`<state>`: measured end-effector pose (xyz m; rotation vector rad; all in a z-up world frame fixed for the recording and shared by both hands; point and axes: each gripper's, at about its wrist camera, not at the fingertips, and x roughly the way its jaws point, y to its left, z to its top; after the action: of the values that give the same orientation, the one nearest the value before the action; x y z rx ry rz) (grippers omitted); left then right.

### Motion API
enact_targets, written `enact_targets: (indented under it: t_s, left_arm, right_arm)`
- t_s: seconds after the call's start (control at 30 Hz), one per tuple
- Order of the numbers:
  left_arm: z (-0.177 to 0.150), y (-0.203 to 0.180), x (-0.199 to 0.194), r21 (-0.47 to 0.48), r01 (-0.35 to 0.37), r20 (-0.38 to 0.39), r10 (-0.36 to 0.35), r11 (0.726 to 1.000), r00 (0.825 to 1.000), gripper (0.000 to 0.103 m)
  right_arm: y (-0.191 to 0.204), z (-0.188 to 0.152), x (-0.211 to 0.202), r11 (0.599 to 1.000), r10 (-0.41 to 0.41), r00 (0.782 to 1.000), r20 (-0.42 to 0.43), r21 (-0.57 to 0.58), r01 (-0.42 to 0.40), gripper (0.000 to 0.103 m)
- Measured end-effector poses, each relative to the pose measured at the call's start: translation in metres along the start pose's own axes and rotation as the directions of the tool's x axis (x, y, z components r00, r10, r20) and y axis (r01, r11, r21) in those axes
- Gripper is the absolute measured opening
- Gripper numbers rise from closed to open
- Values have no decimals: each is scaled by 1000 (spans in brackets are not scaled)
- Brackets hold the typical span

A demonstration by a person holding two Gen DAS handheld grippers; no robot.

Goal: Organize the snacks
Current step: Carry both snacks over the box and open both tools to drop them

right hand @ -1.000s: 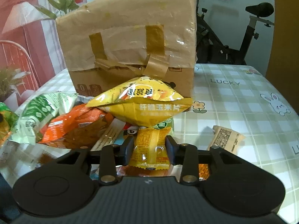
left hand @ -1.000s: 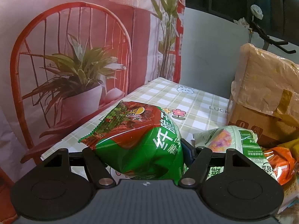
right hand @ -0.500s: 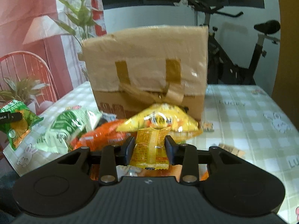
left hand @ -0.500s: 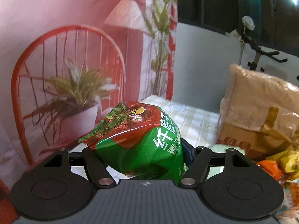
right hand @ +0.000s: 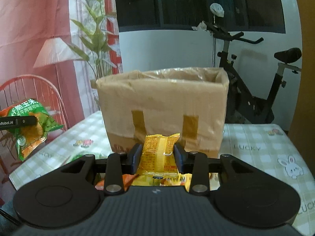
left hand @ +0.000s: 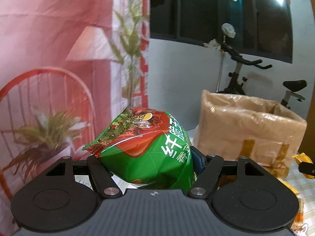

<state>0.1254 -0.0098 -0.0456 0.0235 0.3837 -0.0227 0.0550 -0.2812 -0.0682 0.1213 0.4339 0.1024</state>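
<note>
Where your left wrist camera looks out, your left gripper [left hand: 149, 157] is clenched on a puffy green snack bag [left hand: 149, 149], its red-printed top crimp sticking up and to the left between the fingers. The bag is held up in the air, with the cardboard box [left hand: 250, 129] standing off to its right, open at the top and patched with brown tape. An exercise bike [left hand: 256, 74] stands behind the box, and a pink printed backdrop [left hand: 55, 59] fills the left. At the far right edge you can see a bit of yellow packet, mostly cut off.

While your right wrist camera faces the box [right hand: 163, 110] squarely, your right gripper [right hand: 158, 155] is pinching a small yellow snack packet [right hand: 160, 155] upright between its blue-padded fingers [right hand: 136, 155]. The packet sits in front of the box's taped wall, held above the checked tablecloth [right hand: 265, 143]. More yellow and orange wrappers show below the fingers, partly hidden. At the left edge, the green bag [right hand: 29, 127] hangs in the other gripper, above the table's corner.
</note>
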Motion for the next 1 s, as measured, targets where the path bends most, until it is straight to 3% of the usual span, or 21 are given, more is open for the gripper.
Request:
enact_targets:
  t_s: [0.77, 1.0]
  left_arm:
    - [72, -58, 56, 28, 122, 39, -123, 992, 992, 73]
    - [100, -87, 82, 44, 160, 57, -162, 986, 985, 73]
  right_arm:
    - [-27, 93, 32, 999, 30, 996, 84, -35, -27, 38]
    - [-46, 121, 65, 999, 35, 997, 67, -43, -32, 38]
